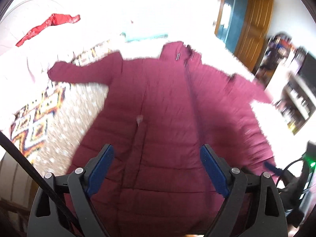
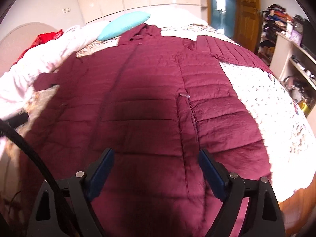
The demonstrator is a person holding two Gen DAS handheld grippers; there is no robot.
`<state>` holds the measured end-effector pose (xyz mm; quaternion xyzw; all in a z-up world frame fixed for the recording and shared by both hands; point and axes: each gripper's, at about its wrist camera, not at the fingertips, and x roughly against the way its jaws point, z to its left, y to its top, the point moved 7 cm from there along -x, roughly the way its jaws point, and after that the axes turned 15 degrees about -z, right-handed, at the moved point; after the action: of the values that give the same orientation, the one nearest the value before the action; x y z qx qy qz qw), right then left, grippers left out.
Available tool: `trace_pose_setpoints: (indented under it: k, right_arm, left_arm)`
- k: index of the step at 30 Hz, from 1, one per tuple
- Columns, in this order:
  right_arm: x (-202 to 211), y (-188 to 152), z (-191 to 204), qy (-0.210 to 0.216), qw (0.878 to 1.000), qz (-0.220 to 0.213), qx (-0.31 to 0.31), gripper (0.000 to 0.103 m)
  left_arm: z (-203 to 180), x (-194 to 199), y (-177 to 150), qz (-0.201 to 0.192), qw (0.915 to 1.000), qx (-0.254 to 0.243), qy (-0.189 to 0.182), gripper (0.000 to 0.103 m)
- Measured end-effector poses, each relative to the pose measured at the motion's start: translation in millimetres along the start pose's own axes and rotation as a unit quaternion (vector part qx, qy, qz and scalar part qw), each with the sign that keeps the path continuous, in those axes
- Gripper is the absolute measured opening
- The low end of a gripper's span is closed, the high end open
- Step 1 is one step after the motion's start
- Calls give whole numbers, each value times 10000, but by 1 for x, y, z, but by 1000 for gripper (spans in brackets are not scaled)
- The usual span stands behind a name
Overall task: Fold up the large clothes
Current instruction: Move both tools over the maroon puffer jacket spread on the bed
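Blue-padded fingers (image 1: 102, 169) of the left gripper (image 1: 157, 169) frame the lower part of a long maroon quilted coat (image 1: 167, 102), spread wide apart with nothing pinched between them; they hang above the fabric without touching it. Over on the other side, the right gripper (image 2: 156, 169) looks the same, its fingers (image 2: 211, 171) released and empty over the hem end of the coat (image 2: 148, 98). Black cables (image 2: 25, 148) run past the left edge of both wrist views.

Laid flat and front side up, the coat stretches along a bed covered by a patterned bedspread (image 1: 59, 122), hood at the far end, hem nearest the cameras. Its zipper runs down the middle and appears closed. One sleeve (image 1: 79, 73) reaches out to the left across the bedspread; the other sleeve (image 2: 227, 53) angles out to the right.

A turquoise pillow (image 2: 124, 25) lies just beyond the hood, near the headboard. White bedding (image 2: 39, 67) is bunched along the left of the bed, with a red garment (image 1: 49, 25) lying on it, well apart from the coat. To the right stand a wooden door (image 2: 248, 7) and open shelves (image 2: 292, 55) crowded with small items. The left wrist view is blurred.
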<state>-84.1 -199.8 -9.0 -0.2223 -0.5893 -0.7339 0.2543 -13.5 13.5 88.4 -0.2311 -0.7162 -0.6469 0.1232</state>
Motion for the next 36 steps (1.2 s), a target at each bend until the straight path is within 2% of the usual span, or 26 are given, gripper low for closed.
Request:
trace_pose_setpoints:
  k: [4, 7, 10, 13, 15, 18, 21, 24, 30, 33, 36]
  right_arm:
    - [76, 48, 10, 546, 9979, -343, -17, 90]
    - [136, 89, 21, 716, 9930, -919, 184, 92]
    - [201, 132, 27, 1065, 9839, -1434, 44, 95]
    - [267, 180, 30, 1507, 9707, -1859, -190, 97]
    - [316, 217, 36, 1591, 9609, -2250, -270, 99]
    - [382, 264, 49, 1542, 9461, -2839, -238, 103]
    - [422, 288, 65, 1318, 9388, -3183, -40, 103]
    - [407, 283, 81, 1182, 9416, -3149, 144, 103]
    - [276, 213, 111, 1280, 9594, -2447, 568, 103]
    - [225, 182, 103, 1251, 9689, -2057, 569, 103]
    - [176, 163, 76, 856, 9784, -1842, 383, 103]
  left_arm:
    - [1, 77, 67, -646, 9969, 201, -408, 89]
    - [2, 134, 118, -1037, 9926, 142, -620, 89]
    - [3, 187, 165, -1430, 9875, -77, -656, 89]
    - [13, 232, 208, -1777, 9825, -190, -527, 89]
    - [19, 266, 238, -2050, 9776, -248, -415, 89]
    - [40, 299, 271, -2364, 9713, -252, -102, 89]
    - [52, 327, 291, -2525, 9672, -287, 8, 90]
    - [65, 322, 289, -2473, 9688, -125, -47, 90]
    - [77, 232, 237, -1859, 9825, 114, -41, 90]
    - [75, 191, 207, -1463, 9885, 285, -261, 90]
    - [72, 150, 177, -1145, 9918, 456, -327, 90]
